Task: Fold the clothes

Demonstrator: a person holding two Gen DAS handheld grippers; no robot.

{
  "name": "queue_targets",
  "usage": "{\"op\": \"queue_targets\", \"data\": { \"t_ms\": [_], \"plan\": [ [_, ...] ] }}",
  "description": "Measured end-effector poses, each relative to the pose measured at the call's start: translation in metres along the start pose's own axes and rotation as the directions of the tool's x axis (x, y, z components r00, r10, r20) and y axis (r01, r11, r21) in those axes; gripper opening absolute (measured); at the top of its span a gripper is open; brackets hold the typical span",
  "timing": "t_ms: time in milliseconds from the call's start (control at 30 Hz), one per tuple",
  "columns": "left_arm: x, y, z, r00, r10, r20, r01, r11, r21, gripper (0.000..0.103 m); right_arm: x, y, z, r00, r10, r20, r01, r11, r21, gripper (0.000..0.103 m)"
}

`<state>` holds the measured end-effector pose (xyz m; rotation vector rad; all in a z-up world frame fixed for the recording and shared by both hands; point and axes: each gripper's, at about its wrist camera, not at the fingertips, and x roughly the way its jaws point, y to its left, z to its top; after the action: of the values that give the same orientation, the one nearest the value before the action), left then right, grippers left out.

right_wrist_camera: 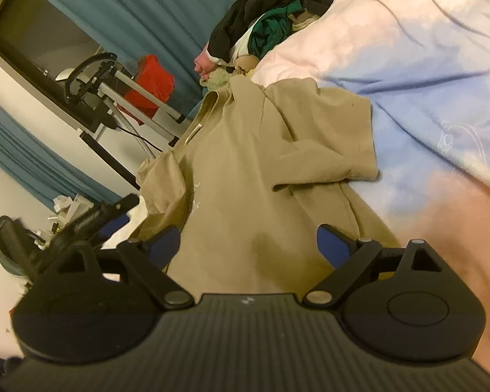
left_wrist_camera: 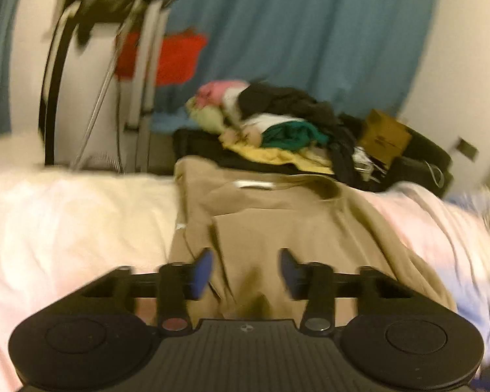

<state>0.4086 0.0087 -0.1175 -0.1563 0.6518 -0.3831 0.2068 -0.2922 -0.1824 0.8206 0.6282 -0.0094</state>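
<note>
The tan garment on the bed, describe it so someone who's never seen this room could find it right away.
Find the bed with the pale pink and blue cover. Spread flat across it, in front of the heap of mixed clothes, lies the tan garment. It is the only piece laid out alone, a single sandy colour, with one short sleeve folded inward.

Dim warm indoor light, strong fisheye bending and dark corners in both views, left wrist view motion-blurred throughout with washed-out glare on the bedding [left_wrist_camera: 65,215], right wrist view sharper, soft shadows only.
</note>
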Motion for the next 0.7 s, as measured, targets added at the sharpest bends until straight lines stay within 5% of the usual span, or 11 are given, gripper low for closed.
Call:
{"op": "queue_targets", "data": {
  "t_ms": [133, 167, 233, 467, 600, 700],
  "plan": [
    [0.033, 0.019, 0.011, 0.999, -0.034, -0.033, 0.028, 0.987, -0.156, 0.039, 0.006, -0.005, -0.001, 1.0, -0.019, -0.006, 0.019, 1.0, 0.0, 0.092],
    [0.038, 0.019, 0.013, 0.999, -0.04, -0.03, 0.034, 0.984, -0.176, 0.032, 0.007, -0.005, -0.002, 1.0, -0.023, -0.007, 0.023, 1.0, -0.006, 0.092],
    [0.041, 0.021, 0.018, 0.999, -0.032, -0.031, 0.026, 0.987, -0.161, 0.009, 0.012, -0.005, -0.002, 0.999, -0.03, -0.011, 0.029, 0.999, -0.022, 0.092],
    [-0.003, 0.061, 0.057, 1.0, -0.008, 0.006, 0.008, 0.99, -0.139, 0.004, 0.022, -0.002, -0.005, 0.998, -0.054, 0.023, 0.055, 0.997, -0.046, 0.092],
    [-0.045, 0.11, 0.109, 0.987, 0.16, 0.035, -0.155, 0.981, -0.118, 0.004, 0.019, -0.002, -0.008, 0.998, -0.059, 0.039, 0.061, 0.996, -0.058, 0.092],
    [-0.064, 0.147, 0.144, 0.943, 0.328, 0.054, -0.319, 0.939, -0.128, 0.004, 0.021, 0.002, -0.009, 0.996, -0.075, 0.043, 0.078, 0.994, -0.078, 0.092]
  ]
}}
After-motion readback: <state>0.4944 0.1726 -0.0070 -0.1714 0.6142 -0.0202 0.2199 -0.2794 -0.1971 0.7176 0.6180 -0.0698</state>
